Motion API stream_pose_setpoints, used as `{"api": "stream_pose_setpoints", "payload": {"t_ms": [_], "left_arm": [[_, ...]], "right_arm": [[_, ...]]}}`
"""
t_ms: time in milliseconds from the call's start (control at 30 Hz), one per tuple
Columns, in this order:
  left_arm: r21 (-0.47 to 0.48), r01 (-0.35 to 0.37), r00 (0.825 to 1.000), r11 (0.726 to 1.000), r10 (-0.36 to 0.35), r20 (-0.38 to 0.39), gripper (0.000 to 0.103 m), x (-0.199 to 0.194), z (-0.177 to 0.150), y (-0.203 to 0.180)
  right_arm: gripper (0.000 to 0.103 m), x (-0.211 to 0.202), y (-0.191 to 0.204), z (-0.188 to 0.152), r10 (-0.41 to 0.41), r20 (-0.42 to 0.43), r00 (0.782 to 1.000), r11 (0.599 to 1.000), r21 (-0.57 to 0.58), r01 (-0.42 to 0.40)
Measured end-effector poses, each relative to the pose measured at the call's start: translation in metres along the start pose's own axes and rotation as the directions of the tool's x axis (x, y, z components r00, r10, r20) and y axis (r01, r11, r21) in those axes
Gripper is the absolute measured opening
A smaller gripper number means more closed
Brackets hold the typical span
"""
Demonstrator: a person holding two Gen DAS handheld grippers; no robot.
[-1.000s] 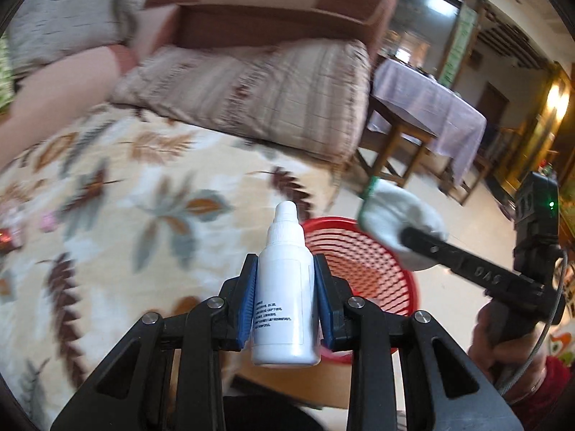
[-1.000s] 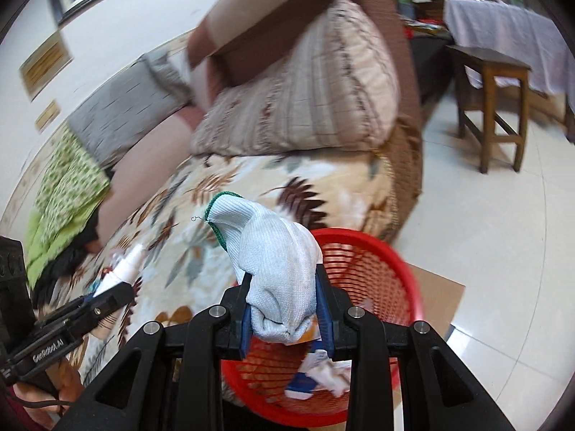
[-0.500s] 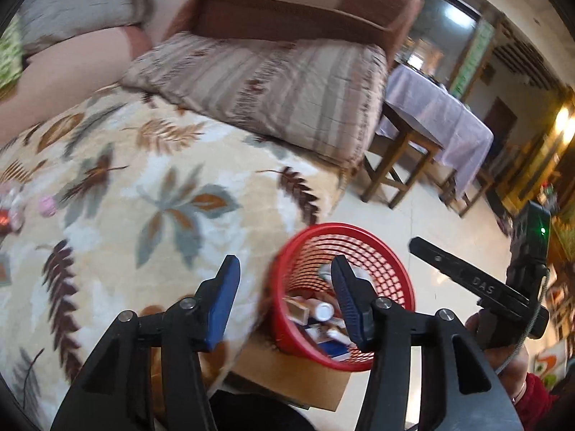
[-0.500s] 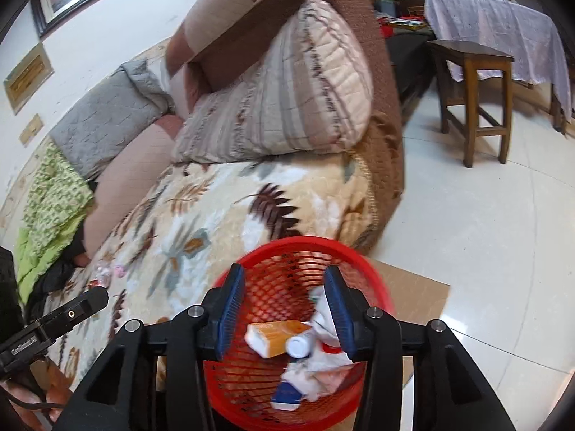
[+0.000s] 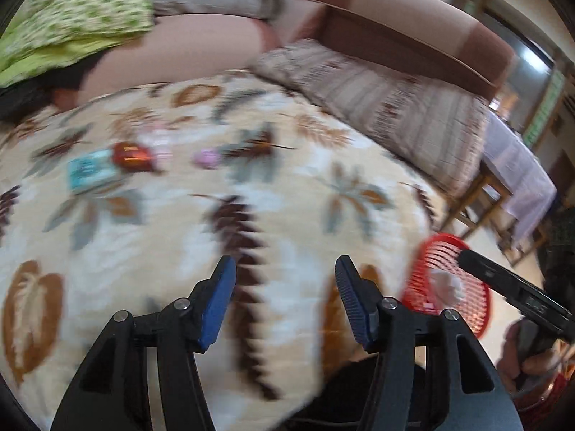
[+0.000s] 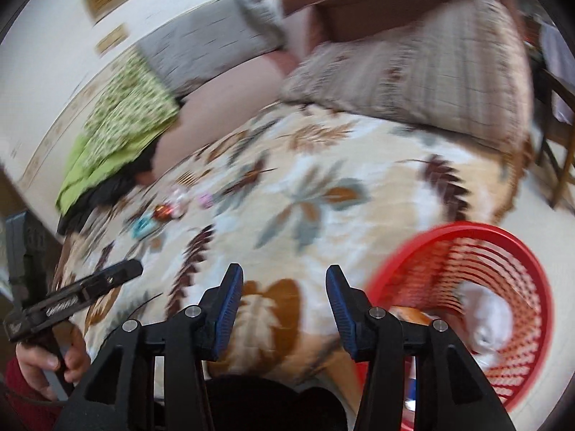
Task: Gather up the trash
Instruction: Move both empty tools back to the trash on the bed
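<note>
Both the left gripper (image 5: 285,298) and the right gripper (image 6: 284,303) are hanging wide-jawed and empty above the leaf-patterned cream blanket (image 5: 287,186), apparently facing the small blurred wrappers (image 5: 133,158) lying well apart from the red mesh plastic basket (image 6: 532,273) beside the bed.

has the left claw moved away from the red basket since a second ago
Yes. The left claw swung left over the leaf-patterned blanket; the red mesh basket now sits at its right.
</note>
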State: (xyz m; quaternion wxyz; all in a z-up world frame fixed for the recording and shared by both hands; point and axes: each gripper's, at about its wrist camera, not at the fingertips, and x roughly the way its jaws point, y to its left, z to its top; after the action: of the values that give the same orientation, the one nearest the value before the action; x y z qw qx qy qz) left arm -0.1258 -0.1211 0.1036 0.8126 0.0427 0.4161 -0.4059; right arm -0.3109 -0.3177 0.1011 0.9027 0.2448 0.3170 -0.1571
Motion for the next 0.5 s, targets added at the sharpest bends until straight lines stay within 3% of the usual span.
{"api": "stream_pose_setpoints", "payload": {"t_ms": [133,267,367,500], "left_arm": [[-0.098,-0.081,0.996,0.992,0.084,0.031,0.056,-0.009,0.016,0.063],[-0.211,-0.153,0.985,0.965,0.166,0.045,0.056,-0.011,0.038,0.131],[-0.286,-0.173,0.981,0.942,0.191,0.036,0.056,-0.001,0.057,0.177],[-0.317,-0.192,0.978,0.929,0.208,0.015,0.056,0.026,0.083,0.216]], "right_arm": [[0.052,0.016,0.033,0.004,0.055,-0.031,0.998,0.996,-0.068,-0.057],[0.053,0.027,0.053,0.008,0.075,-0.049,0.996,0.99,-0.116,-0.08],[0.054,0.035,0.059,0.012,0.077,-0.063,0.995,0.987,-0.133,-0.085],[0.054,0.048,0.059,0.019,0.073,-0.081,0.994,0.988,-0.132,-0.083]]}}
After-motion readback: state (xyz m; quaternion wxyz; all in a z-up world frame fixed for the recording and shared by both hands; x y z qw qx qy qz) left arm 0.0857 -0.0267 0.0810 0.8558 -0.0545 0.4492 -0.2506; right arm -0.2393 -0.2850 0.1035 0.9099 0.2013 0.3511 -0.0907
